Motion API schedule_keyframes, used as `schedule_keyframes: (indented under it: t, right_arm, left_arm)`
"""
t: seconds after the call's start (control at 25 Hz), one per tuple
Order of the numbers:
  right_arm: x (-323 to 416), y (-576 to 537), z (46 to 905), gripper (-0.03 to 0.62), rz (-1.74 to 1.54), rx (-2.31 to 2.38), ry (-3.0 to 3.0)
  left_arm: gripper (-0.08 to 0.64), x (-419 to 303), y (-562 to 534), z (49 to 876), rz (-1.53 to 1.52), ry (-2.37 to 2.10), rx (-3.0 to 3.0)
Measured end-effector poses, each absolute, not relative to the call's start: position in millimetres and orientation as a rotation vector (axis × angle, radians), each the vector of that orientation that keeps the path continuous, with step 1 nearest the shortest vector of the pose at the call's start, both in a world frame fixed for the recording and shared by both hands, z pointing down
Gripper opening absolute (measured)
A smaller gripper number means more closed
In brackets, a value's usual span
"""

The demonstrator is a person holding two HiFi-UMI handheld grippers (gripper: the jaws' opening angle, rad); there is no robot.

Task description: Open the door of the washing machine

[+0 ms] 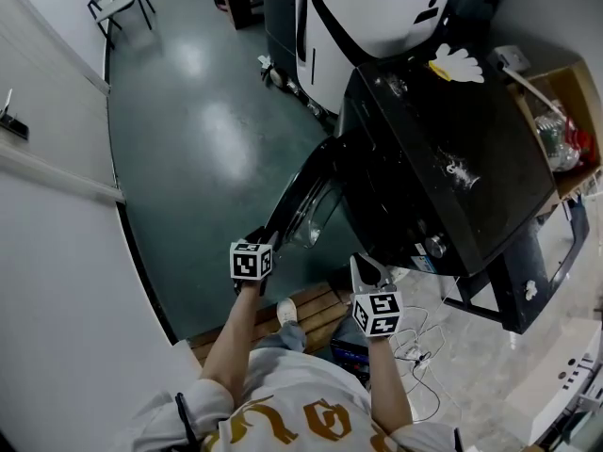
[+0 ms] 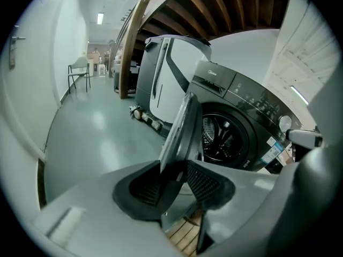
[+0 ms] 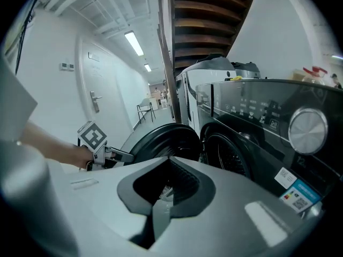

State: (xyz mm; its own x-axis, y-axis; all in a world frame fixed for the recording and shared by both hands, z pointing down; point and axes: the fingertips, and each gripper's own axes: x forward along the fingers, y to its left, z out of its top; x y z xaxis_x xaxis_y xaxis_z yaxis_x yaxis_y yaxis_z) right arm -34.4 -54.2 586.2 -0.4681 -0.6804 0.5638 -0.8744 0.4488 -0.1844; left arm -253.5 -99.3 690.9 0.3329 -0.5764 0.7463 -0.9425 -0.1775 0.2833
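A black front-loading washing machine stands in the middle of the head view. Its round door hangs out to the left, wide ajar. My left gripper is shut on the door's free edge. In the left gripper view the door runs edge-on between the pads of that gripper, and the drum opening shows behind. My right gripper hovers in front of the machine, apart from it. Seen from its own camera, the right gripper is shut on nothing, facing the door.
A white appliance stands behind the washer. A cardboard box sits to its right. A wooden pallet and loose cables lie at the person's feet. A white wall runs along the left, with a chair far back.
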Motion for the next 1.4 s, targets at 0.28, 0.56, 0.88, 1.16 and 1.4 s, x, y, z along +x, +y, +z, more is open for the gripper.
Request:
schedule_keyframes:
  t: [0.28,0.56,0.88,1.16,1.4]
  right_arm:
    - [-33.8,-51.7,588.5,0.021,0.66,1.306,-2.296]
    - [-27.6,-48.4,588.6,0.021,0.65,1.315,-2.281]
    - [-21.7,-42.7,586.6,0.02,0.643,1.328,-2.264]
    - [-16.4,-39.5,582.2,0.02,0.625,1.346,-2.265]
    - [-12.9,-40.3,581.4,0.02,0.623,1.351,-2.266]
  left_arm:
    - [0.155,-276.8,-107.6,689.6,0.611,-1.384,1.831]
    - [0.158,-278.1,-109.3,689.8,0.603,-1.396,1.821]
    - [0.158,-277.2,-107.9,689.8,0.611,-1.4,1.82]
    - [0.16,-278.1,-107.4,689.8,0.608,-1.409,1.816]
    - [0.16,-278.1,-108.1,688.9,0.601,-1.413,1.819]
